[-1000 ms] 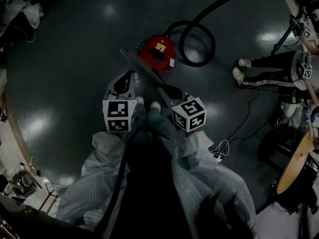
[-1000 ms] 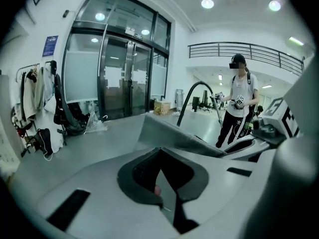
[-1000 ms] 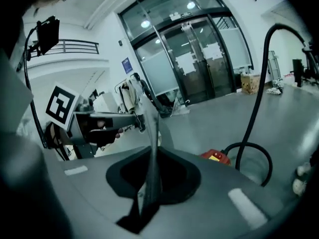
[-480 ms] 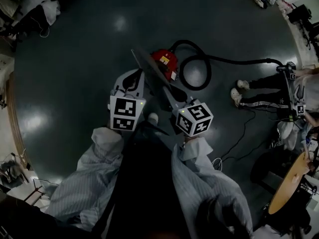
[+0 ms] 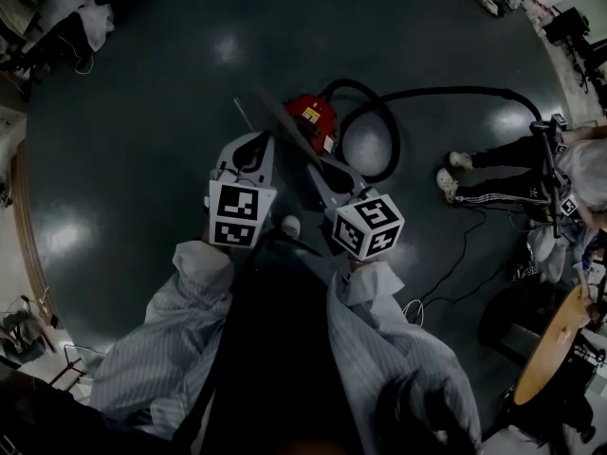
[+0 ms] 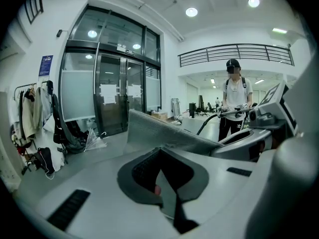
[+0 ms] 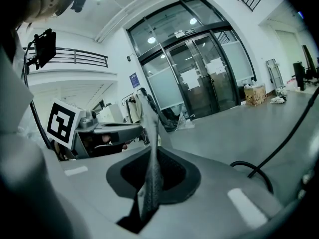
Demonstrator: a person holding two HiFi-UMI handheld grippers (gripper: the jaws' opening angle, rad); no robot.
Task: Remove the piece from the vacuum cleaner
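The right gripper was clamped on the flat grey piece near the red vacuum cleaner. The left gripper, beside the cleaner too, had its jaws together, empty.

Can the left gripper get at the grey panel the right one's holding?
Probably yes. The grey panel runs across just in front of the left gripper, with nothing between them. Its jaws look closed, so they'd need to open first. The right gripper is clamped on the panel.

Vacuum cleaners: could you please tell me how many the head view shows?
1: the red vacuum cleaner sits on the dark floor, partly behind the grey piece, its black hose looping right. None seems hidden.
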